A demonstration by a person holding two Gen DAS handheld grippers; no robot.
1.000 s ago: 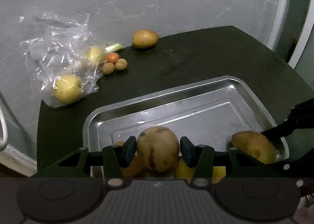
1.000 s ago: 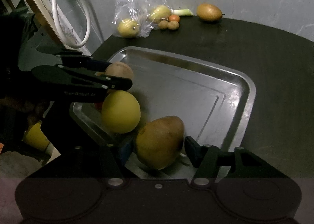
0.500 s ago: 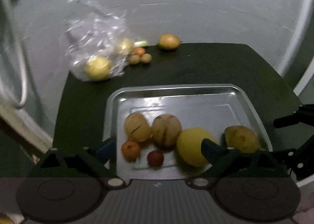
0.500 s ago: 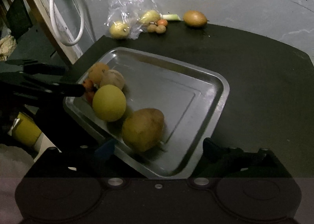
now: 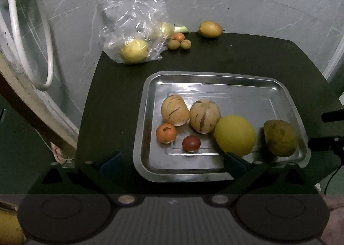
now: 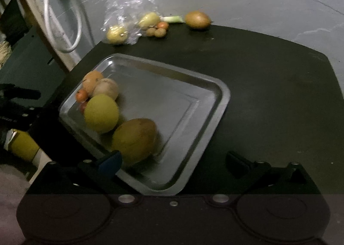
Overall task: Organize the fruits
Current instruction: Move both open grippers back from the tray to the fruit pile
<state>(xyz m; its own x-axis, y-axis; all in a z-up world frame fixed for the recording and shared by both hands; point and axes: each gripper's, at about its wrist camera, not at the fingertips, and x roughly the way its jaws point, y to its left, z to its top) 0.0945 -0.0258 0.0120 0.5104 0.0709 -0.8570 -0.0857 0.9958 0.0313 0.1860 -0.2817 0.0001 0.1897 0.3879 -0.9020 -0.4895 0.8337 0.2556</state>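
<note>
A shiny rectangular steel tray (image 5: 215,79) with rounded corners holds six fruits: two tan streaked ones, a smooth yellow ball (image 5: 235,135), a brownish mango (image 5: 280,138), and two small round ones, orange and dark red. All lie just ahead of the left gripper (image 5: 172,162), jaws spread and empty. The right gripper (image 6: 174,162) also gapes, the mango just ahead by its left finger.

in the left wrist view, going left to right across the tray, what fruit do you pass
small orange fruit → dark red fruit → big yellow fruit → brownish mango-like fruit. The two striped tan fruits overlap these, so they are left out.
</note>
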